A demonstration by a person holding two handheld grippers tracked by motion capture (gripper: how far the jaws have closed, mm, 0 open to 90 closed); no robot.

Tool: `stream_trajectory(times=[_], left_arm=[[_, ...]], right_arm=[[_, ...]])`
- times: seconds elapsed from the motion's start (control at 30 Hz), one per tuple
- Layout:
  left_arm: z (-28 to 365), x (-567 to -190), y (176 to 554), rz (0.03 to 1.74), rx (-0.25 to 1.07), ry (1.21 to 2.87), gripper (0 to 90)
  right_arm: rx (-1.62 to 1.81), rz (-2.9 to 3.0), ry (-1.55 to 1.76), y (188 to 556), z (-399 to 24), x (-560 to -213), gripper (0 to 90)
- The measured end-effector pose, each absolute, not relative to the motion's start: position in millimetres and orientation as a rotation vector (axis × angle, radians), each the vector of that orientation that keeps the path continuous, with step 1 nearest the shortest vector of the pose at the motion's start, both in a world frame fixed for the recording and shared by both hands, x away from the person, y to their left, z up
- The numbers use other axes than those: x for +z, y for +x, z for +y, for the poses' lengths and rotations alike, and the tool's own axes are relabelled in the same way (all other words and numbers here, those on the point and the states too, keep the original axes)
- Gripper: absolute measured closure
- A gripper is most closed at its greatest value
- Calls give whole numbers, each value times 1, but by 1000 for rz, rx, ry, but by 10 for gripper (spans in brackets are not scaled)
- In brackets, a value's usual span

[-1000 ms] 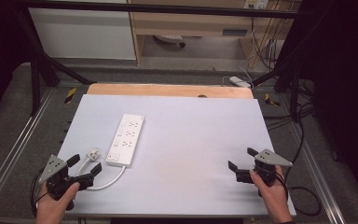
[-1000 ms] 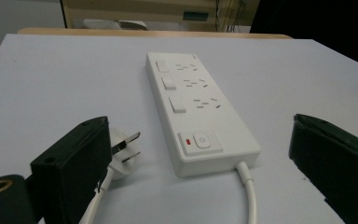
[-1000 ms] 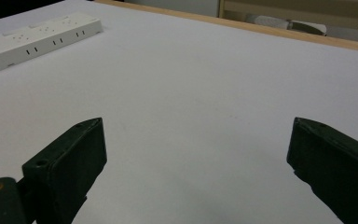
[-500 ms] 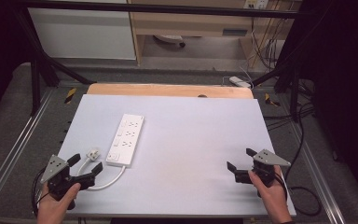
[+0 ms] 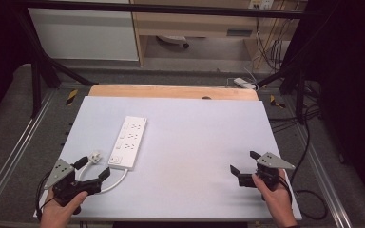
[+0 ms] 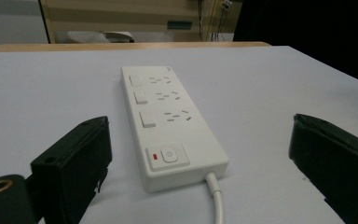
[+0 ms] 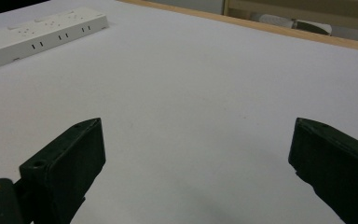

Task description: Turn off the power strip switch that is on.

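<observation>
A white power strip (image 5: 129,141) lies left of centre on the pale table (image 5: 195,123), its red-lit switch end toward me. Its white cable (image 5: 116,179) loops back to a plug (image 5: 94,156) lying just left of the strip. My left gripper (image 5: 92,168) is at the near left corner, open and empty, over the cable loop. In the left gripper view the strip (image 6: 170,121) and cable (image 6: 216,196) lie between the wide-apart jaws of the gripper (image 6: 200,126). My right gripper (image 5: 244,162) is open and empty near the front right, over bare table (image 7: 196,128). The strip (image 7: 42,32) is far off at top left.
A wooden strip (image 5: 171,91) borders the table's far edge. Metal rails (image 5: 14,152) run along both sides. Cables (image 5: 309,194) trail on the floor at right, and another power strip (image 5: 244,83) lies on the floor behind the table.
My left gripper has edged slightly right toward the strip's cable. The right gripper has barely moved. Both stay open.
</observation>
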State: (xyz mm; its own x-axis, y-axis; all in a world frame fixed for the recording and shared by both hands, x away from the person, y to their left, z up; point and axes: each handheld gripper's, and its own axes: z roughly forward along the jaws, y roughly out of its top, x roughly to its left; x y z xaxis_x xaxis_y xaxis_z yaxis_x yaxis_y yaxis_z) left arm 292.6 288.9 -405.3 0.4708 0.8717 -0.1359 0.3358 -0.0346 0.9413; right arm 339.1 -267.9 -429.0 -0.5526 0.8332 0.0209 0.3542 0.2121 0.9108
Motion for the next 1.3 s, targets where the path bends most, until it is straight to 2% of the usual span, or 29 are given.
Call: stream_trajectory(times=[0.7, 1.3], left_arm=[[274, -392, 305, 1051, 603, 1640, 58], [255, -367, 344, 1058, 609, 1661, 63]], right_arm=[[1326, 2014, 1103, 340, -263, -430, 38], [1333, 2046, 1076, 341, -254, -432, 37]])
